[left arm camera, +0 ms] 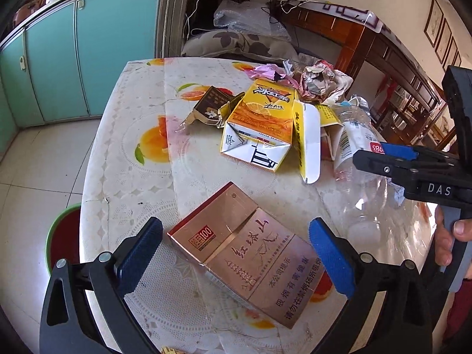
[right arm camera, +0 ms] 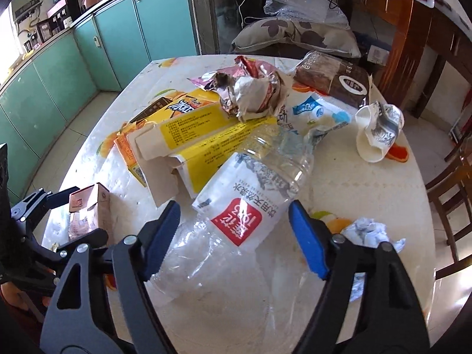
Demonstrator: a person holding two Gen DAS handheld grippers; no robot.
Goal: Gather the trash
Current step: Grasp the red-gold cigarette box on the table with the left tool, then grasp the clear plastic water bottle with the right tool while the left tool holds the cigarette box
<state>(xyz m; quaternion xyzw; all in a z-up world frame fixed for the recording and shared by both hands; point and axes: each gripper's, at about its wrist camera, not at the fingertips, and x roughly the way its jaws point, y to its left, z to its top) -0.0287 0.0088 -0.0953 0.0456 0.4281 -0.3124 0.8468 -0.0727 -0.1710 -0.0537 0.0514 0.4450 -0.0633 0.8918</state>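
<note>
1. The left gripper (left arm camera: 236, 261) has its 2 fingers spread on either side of the cigarette pack (left arm camera: 244, 253), low in the centre of the left view. Neither pad touches it yet, so this looks like lining up for a pinch across the pack's narrow width.
2. The right gripper (right arm camera: 234, 237) likewise has its fingers spread around the bottle (right arm camera: 247, 200), which lies on its side in the lower middle of the right view, crushed and capless. Straddling the labelled middle probably gives the firmest hold on soft plastic.
3. All the trash lies loose on the table (right arm camera: 368, 194), heaped toward its far side.
4. Count, right view: 1 bottle, 1 cigarette pack, 2 yellow boxes (right arm camera: 183, 129) torn open, 1 crumpled wrapper ball (right arm camera: 253, 94), 1 brown bag (right arm camera: 333, 79) upper right, 1 crushed cup (right arm camera: 377, 132) right, 1 tissue wad (right arm camera: 368, 233) lower right.
5. No bin shows in either view.
</note>
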